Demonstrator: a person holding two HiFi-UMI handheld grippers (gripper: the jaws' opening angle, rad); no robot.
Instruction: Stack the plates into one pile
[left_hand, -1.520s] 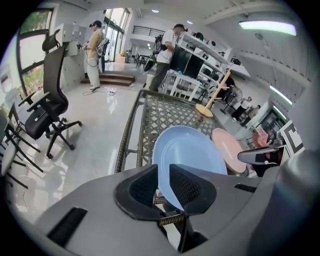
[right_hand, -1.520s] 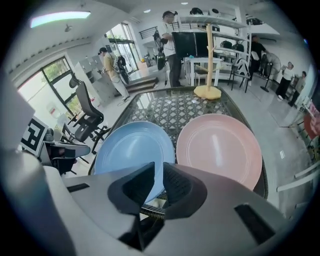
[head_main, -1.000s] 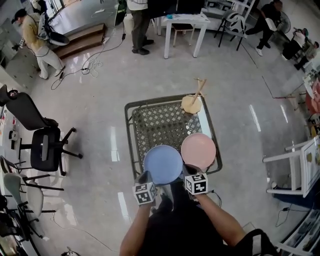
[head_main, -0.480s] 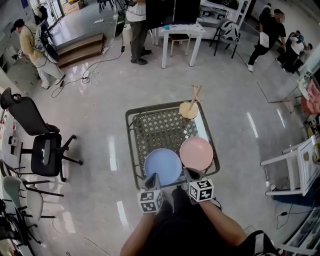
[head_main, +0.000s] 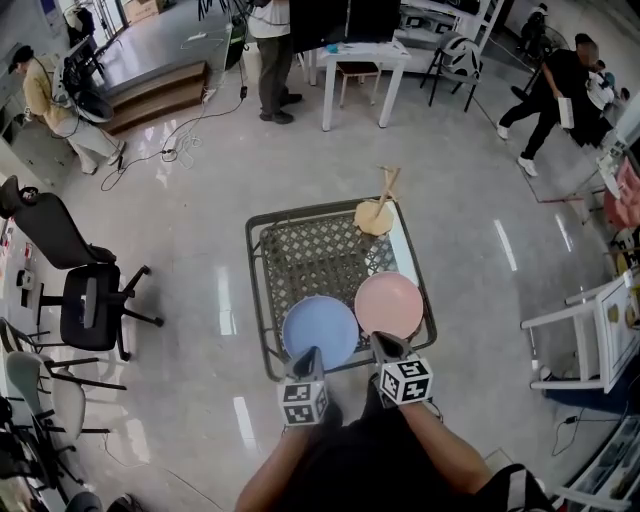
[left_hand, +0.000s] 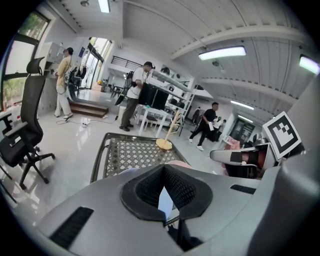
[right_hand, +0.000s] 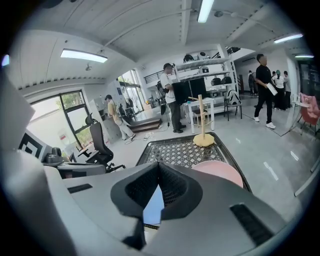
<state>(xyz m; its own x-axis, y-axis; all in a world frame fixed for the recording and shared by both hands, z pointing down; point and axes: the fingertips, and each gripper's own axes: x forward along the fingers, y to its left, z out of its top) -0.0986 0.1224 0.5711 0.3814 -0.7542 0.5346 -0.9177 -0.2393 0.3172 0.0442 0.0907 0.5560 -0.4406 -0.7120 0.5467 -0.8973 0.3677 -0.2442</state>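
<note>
A blue plate (head_main: 320, 331) and a pink plate (head_main: 389, 303) lie side by side on the near end of a metal mesh table (head_main: 316, 247). My left gripper (head_main: 311, 356) hovers at the blue plate's near rim with its jaws shut and empty. My right gripper (head_main: 383, 343) is at the pink plate's near rim, also shut and empty. In the left gripper view, the blue plate (left_hand: 164, 202) shows only as a sliver between the closed jaws. In the right gripper view, the pink plate (right_hand: 220, 172) lies ahead to the right and the blue plate (right_hand: 152, 209) shows under the jaws.
A wooden peg stand (head_main: 376, 210) sits on the table's far right corner. Office chairs (head_main: 85, 300) stand on the left and a white rack (head_main: 585, 335) on the right. Several people (head_main: 272, 50) move about near a white desk (head_main: 362, 58) beyond the table.
Both grippers have drawn back a little toward me, off the plates' near rims. The plates have not moved. People in the background have walked on.
</note>
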